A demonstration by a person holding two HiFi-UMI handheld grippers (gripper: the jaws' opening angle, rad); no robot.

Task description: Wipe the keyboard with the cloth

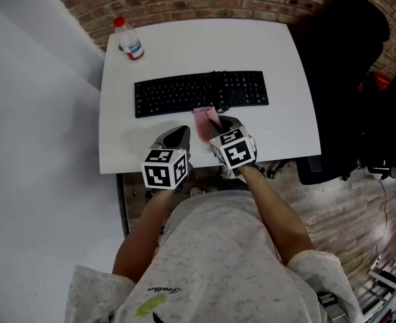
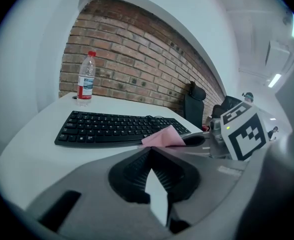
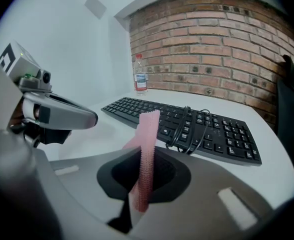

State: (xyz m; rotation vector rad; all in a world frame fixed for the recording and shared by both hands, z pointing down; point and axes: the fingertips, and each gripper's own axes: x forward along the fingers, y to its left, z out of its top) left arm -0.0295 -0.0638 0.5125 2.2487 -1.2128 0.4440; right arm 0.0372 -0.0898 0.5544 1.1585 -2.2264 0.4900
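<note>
The black keyboard [image 1: 184, 93] [image 2: 112, 129] [image 3: 222, 134] lies across the middle of the white table [image 1: 279, 52]. My right gripper [image 1: 219, 121] [image 3: 148, 150] hovers just in front of the keyboard's front edge, shut on the pink cloth [image 1: 205, 121] [image 3: 147, 134]. The cloth stands up between the jaws as a thin folded strip; the left gripper view shows its pink corner [image 2: 162, 138] by the keyboard. My left gripper [image 1: 182, 132] [image 2: 150, 150] sits to the left of the right one, over bare table, its jaw tips together with nothing between them.
A water bottle with a red cap [image 1: 128, 40] [image 2: 86, 83] [image 3: 140, 77] stands at the table's far left corner. The keyboard's cable [image 1: 223, 98] [image 3: 189, 129] lies coiled on its keys. A black chair [image 1: 339, 46] is to the right, a brick wall behind.
</note>
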